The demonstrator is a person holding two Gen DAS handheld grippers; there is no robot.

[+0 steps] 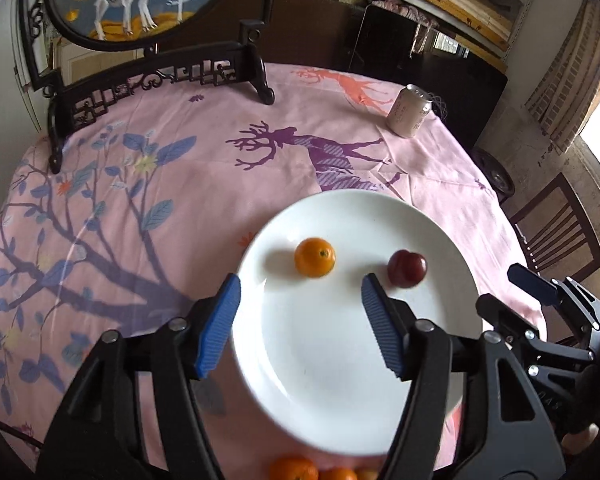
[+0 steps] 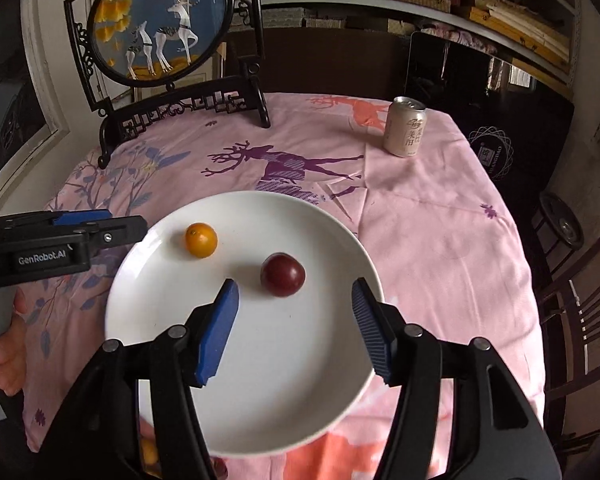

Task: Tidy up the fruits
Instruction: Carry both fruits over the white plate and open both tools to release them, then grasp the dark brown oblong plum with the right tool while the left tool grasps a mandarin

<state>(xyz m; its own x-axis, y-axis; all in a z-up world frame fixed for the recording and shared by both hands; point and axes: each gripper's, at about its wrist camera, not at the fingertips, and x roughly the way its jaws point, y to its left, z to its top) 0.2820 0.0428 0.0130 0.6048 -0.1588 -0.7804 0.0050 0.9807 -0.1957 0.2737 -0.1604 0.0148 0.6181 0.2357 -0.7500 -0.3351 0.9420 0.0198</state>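
Fruits are partly sorted: an orange (image 1: 315,257) and a dark red plum (image 1: 407,269) lie apart on the white plate (image 1: 324,380), the orange toward 11 o'clock of the plate's middle and the plum toward 1 o'clock in the left wrist view. More small orange fruits (image 1: 294,469) lie on the pink tablecloth (image 1: 148,216) just off the rim at 6 o'clock, partly cut off by the frame. Both tools are spread and empty: the left gripper (image 1: 300,302) hangs over the plate's near half, the right gripper (image 2: 295,300) just short of the plum. My judgement is that the next step is fetching a loose fruit. Drop straight down at 6 o'clock, straddle one fruit at its widest part, close gently, and lift clear of the rim before crossing over. A can (image 2: 404,127) at 1 o'clock stands well apart, no obstacle.
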